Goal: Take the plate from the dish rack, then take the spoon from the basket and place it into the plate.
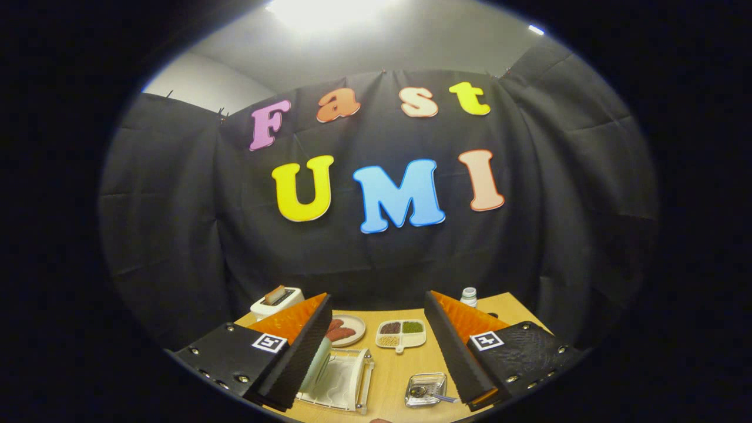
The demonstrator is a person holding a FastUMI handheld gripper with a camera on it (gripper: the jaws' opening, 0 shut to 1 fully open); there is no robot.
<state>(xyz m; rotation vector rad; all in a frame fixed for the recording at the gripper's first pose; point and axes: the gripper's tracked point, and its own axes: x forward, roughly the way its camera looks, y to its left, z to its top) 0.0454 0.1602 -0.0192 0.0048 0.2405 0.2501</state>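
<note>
Fingers of our gripper (376,346) were wide open, holding nothing. We counted one dish rack (341,379) at seven o'clock, one plate (321,361) in it, one basket (426,389) with one spoon (443,398) at five.

- pale plate (320,364) standing in the clear plastic dish rack (346,382): left part hidden behind the left finger of the tool (376,352), which is spread wide, nothing between the fingers
- metal spoon (432,396) in the small clear basket (426,389): handle end runs behind the right finger, bowl too small to make out
- white toaster (276,301): lower part hidden by left finger
- white-capped bottle (468,296): only top visible past right finger
- wooden desk (393,376): near edge cut off
</note>
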